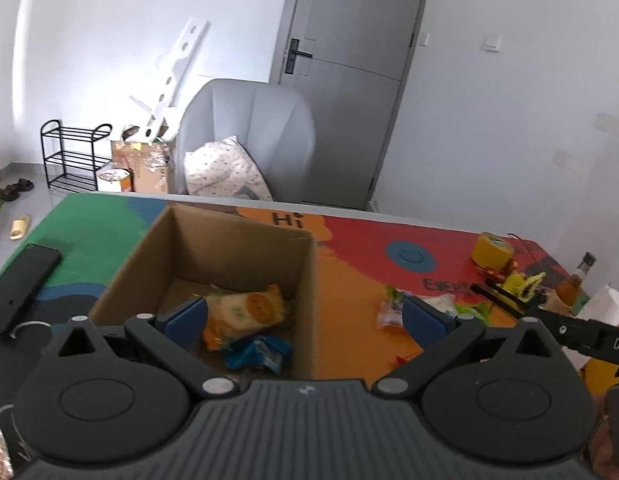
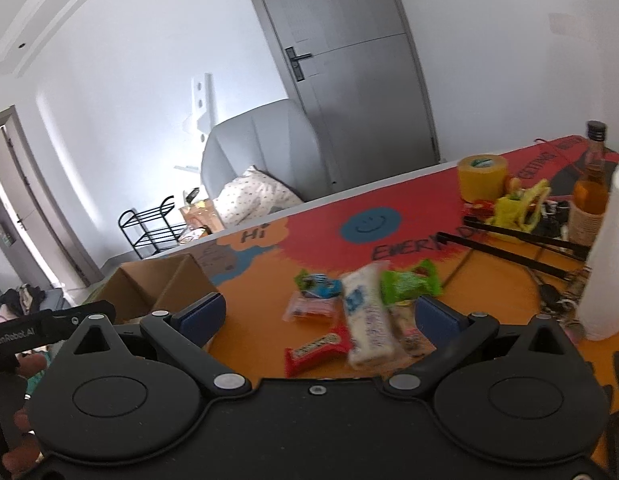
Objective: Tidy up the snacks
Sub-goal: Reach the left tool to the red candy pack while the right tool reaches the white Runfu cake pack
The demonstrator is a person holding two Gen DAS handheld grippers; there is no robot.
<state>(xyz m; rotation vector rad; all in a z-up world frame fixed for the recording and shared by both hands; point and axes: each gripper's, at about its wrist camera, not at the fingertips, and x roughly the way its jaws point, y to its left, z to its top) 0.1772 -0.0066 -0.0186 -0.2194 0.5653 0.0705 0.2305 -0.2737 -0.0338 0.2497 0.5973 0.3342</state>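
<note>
Snacks [image 2: 365, 312] lie bunched on the table [image 2: 489, 280] beside the cardboard box [image 1: 237, 248], which already holds two packets [image 1: 245, 312]. The left gripper [image 1: 305, 316] hangs spread and empty over the box; the right gripper [image 2: 319, 316], jaws apart, hovers above the pile, seemingly for the next pick.

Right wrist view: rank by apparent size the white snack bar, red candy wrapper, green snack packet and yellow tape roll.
1. White snack bar
2. Red candy wrapper; yellow tape roll looks similar but lies farther off, so I leave them unranked
3. Green snack packet
</note>
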